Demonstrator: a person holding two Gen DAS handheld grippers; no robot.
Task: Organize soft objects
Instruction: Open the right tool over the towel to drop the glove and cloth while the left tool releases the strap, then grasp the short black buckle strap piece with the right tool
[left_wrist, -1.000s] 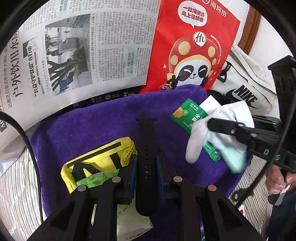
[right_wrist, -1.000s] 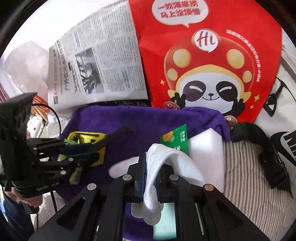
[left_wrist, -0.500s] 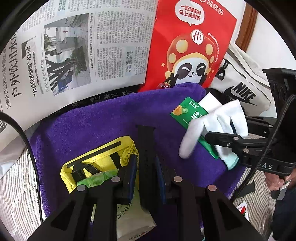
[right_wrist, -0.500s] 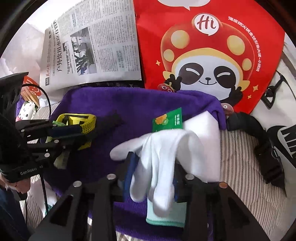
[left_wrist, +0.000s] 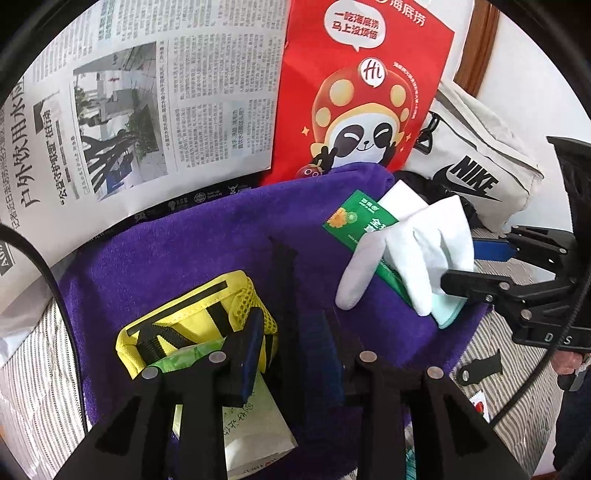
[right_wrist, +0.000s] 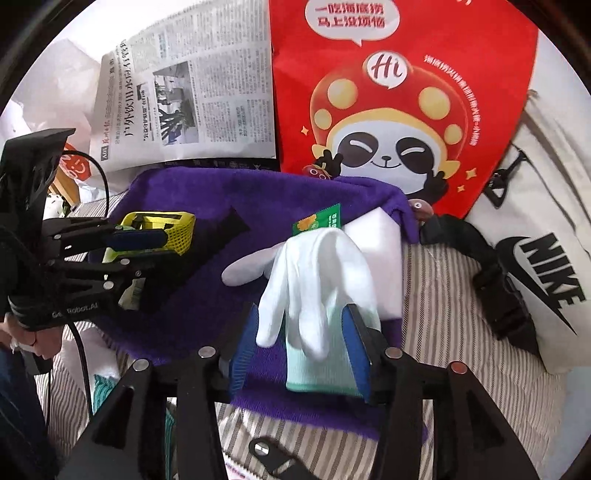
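A purple towel (left_wrist: 184, 258) is spread on striped bedding. On it lies a black strap (left_wrist: 282, 273), running between the blue pads of my left gripper (left_wrist: 288, 321). Its jaws are opening and the pads stand just off the strap. Left of it sits a yellow mesh pouch (left_wrist: 192, 314). A white glove (right_wrist: 314, 266) with a mint cuff rests on the towel (right_wrist: 184, 199), over a green sachet (right_wrist: 321, 221) and beside a white foam block (right_wrist: 376, 236). My right gripper (right_wrist: 303, 314) straddles the glove. Its jaws are opening and its pads are clear of the fingers.
A newspaper (left_wrist: 147, 110) and a red panda bag (right_wrist: 388, 110) lie behind the towel. A white Nike bag (right_wrist: 546, 266) and a black buckled strap (right_wrist: 491, 277) are at the right. A paper packet (left_wrist: 255, 421) lies under my left gripper. A hand (right_wrist: 22, 339) shows at the left edge.
The right jaws have opened and let go of the glove, which now lies spread on the towel. The right gripper has drawn back a little. The left jaws have parted slightly around the strap.
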